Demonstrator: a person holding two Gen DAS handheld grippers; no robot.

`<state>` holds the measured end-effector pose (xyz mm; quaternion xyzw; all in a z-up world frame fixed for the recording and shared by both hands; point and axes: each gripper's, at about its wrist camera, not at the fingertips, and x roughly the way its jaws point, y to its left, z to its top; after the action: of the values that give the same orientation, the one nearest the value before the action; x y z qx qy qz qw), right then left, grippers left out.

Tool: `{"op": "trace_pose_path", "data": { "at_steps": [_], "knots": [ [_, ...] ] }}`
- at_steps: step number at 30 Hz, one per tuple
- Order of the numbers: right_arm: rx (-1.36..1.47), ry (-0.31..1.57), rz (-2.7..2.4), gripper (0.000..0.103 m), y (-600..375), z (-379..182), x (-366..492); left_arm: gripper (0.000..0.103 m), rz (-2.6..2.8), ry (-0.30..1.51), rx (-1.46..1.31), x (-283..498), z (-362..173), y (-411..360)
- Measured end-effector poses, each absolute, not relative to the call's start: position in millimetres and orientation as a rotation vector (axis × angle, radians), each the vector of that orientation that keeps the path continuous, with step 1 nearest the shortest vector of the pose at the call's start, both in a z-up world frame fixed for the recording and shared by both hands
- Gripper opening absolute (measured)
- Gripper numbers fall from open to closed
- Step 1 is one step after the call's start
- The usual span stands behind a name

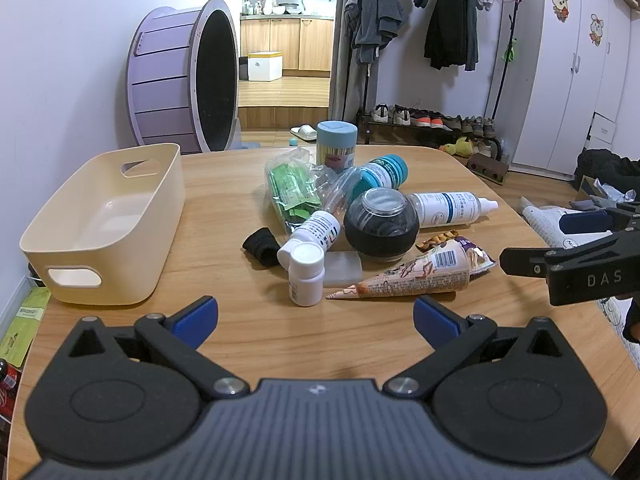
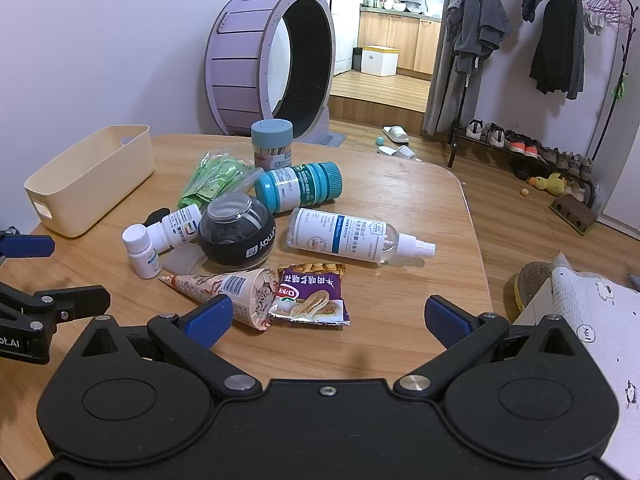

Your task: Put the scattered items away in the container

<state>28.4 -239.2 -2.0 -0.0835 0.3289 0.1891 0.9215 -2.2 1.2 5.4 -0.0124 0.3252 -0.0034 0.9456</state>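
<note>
Left gripper: tilted downward over the near edge of the wooden table, blue-padded fingers spread wide, nothing between them. Right gripper: same downward tilt, fingers released at full spread; its left blue pad sits in front of the wide end of the cone-shaped snack pack, though contact cannot be confirmed. Each gripper appears at the edge of the other's view; the right unit bears the letters "DAS".

Legible writing: the dark round jar reads "umay" on its band. The purple peanut packet shows Chinese text. The cone pack carries a barcode. Remaining labels are too small to read.

Containers: the cream plastic basket, with cut-out handles, stands at the left of the table and holds nothing. The scattered items lie in a cluster to its right: a blue-lidded toothpick canister standing upright, a teal-capped bottle on its side, a clear spray bottle on its side, a bag of green sachets, an upright white pill bottle, a second white bottle lying down, and a black fabric piece.
</note>
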Motion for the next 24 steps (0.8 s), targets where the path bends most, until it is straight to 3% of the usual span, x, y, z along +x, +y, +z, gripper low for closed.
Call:
{"op": "trace_pose_path", "data": {
  "at_steps": [24],
  "knots": [
    [-0.181, 0.676, 0.388, 0.103, -238.2, -4.6, 28.5, 0.103, -0.007, 0.662, -0.023, -0.8, 1.7, 0.6]
  ]
}}
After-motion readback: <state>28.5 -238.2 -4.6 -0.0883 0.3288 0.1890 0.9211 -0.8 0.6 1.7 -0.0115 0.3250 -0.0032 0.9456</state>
